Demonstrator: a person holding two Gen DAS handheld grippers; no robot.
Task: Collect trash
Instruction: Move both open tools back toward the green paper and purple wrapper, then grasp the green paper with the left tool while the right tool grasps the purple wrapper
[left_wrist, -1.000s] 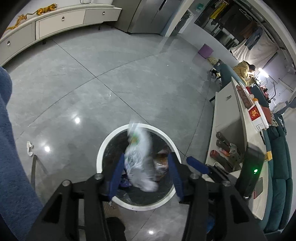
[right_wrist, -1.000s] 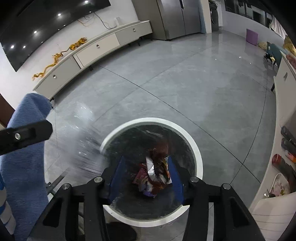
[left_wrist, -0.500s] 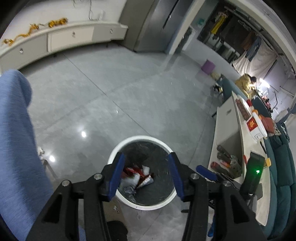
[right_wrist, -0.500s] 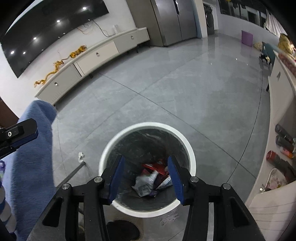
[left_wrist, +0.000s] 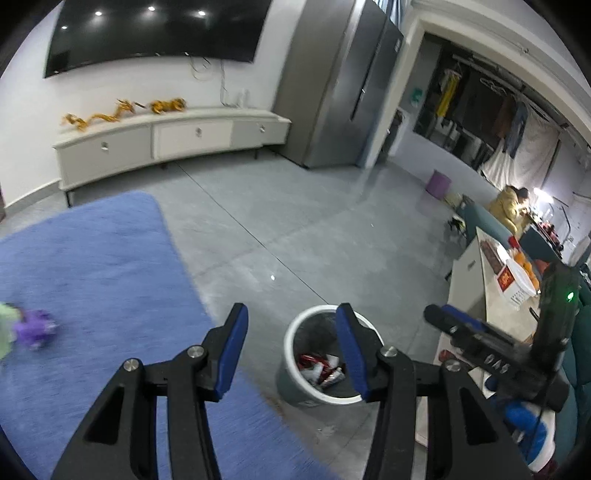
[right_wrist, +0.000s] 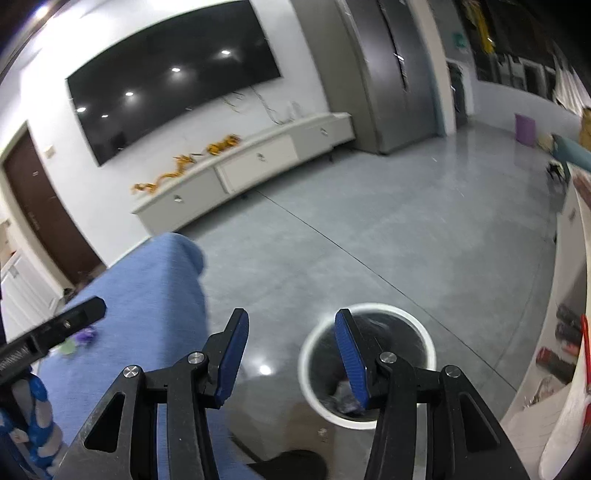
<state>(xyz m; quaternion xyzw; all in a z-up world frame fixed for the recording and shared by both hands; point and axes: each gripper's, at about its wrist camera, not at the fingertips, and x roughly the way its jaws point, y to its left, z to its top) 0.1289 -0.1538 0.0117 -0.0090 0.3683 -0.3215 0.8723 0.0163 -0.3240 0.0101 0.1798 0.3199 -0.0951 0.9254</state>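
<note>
No text can be read — labels too small, too blurred.

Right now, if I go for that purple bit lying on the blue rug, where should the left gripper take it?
Come from above with the left gripper and pinch across the purple scrap. It lies low on the blue rug, giving no side edge. It is blurred, so its narrowest part cannot be judged.

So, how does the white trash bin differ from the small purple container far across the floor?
The trash bin is white-rimmed with a dark liner; the purple container is plain purple. The trash bin stands near the blue rug, just below the grippers; the purple container stands far off near the doorway. Wrappers lie in the trash bin; the purple container's contents cannot be seen. Both stand upright on the grey floor.
</note>
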